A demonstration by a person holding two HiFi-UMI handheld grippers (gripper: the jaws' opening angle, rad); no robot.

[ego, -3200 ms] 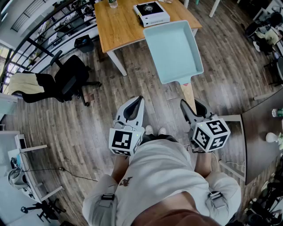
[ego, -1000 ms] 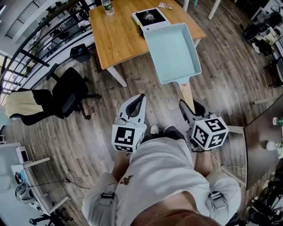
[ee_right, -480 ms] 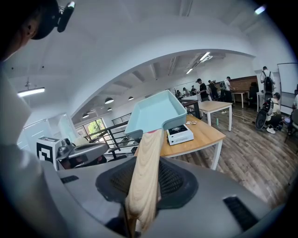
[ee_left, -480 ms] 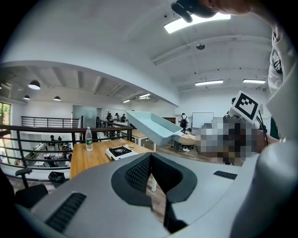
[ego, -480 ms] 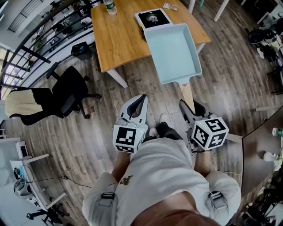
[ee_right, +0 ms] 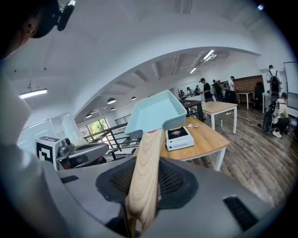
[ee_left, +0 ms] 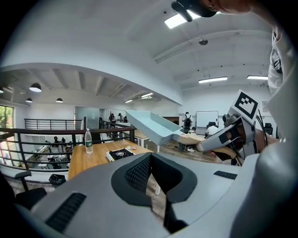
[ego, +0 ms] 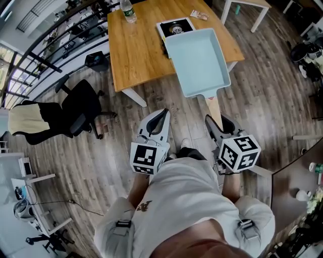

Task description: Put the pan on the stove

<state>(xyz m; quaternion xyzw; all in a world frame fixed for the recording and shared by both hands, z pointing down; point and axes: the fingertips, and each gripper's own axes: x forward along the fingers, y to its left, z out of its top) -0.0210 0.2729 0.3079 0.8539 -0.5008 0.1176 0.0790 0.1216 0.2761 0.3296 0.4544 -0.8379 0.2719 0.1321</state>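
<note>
- So far, as I judge it, only the carrying is nearly done: the table (ego: 136, 48) is reached, and the setting-down is left
- pan (ego: 198, 60), pale blue and rectangular, is empty; it hangs in the air over the table's near right edge, its far end hiding part of the stove from the head view, not resting on it
- stove (ego: 175, 26) sits toward the table's far edge, burner bare
- right gripper (ego: 214, 122) is clamped on the pan's wooden handle
- left gripper (ego: 162, 114) carries nothing, jaws drawn close together
- bottle (ego: 128, 11) stands upright at the far left edge; how full, I cannot tell
</note>
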